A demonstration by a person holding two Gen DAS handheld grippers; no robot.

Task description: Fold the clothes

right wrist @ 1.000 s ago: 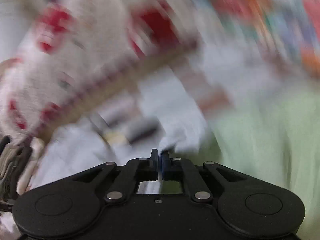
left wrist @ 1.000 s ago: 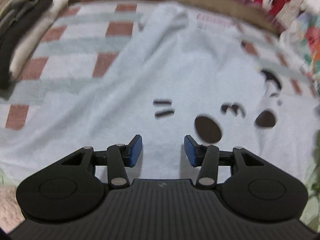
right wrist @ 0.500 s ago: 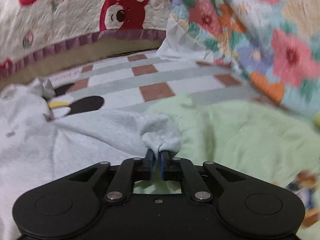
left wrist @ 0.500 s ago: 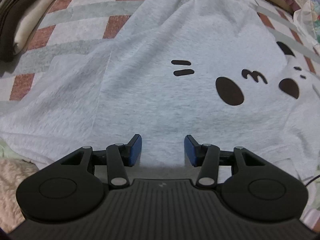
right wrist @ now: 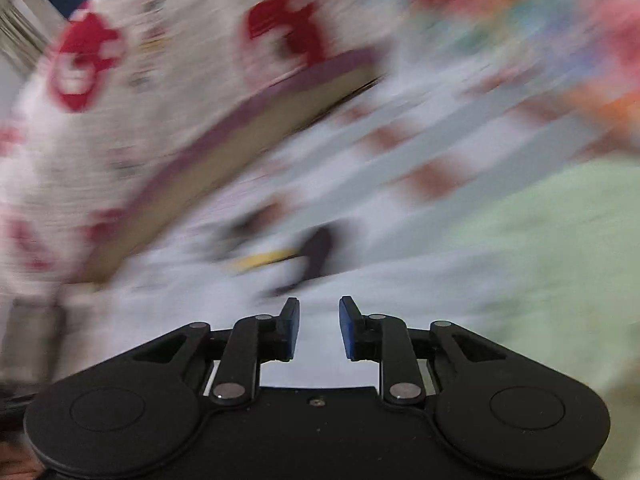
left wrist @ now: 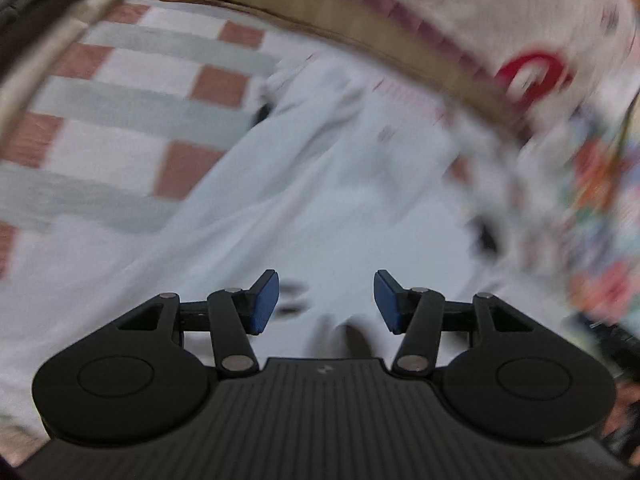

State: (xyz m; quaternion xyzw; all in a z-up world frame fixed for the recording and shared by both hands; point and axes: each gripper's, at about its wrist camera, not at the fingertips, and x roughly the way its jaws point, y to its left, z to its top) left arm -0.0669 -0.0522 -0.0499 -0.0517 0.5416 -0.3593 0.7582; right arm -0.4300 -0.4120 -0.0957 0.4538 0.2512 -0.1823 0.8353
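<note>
Blur is smeared over both views, so small details can't be made out. The grey shirt (left wrist: 304, 200) is spread across the middle of the left wrist view, lying on a checked sheet (left wrist: 132, 108) with red squares and grey stripes. A pile of folded clothes (left wrist: 48, 8) is seen in the upper left corner, and a quilt with red cartoon prints (left wrist: 532, 76) is draped along the top right, above a tan strip. A flowery blanket (left wrist: 600, 208) is smeared down the right edge.

The left gripper (left wrist: 326, 300) is caught with its jaws fairly wide and opening, nothing pinched between them, only shirt cloth seen beyond the gap.

In the right wrist view the right gripper (right wrist: 319, 328) is shown with a narrower gap, jaws opening too, nothing held. The shirt is seen just past it, with a black and yellow print (right wrist: 296, 256) near centre. A pale green cloth (right wrist: 560, 248) fills the right side.

No writing can be read anywhere; a pinkish mark near the shirt's top in the left view is too blurred.
</note>
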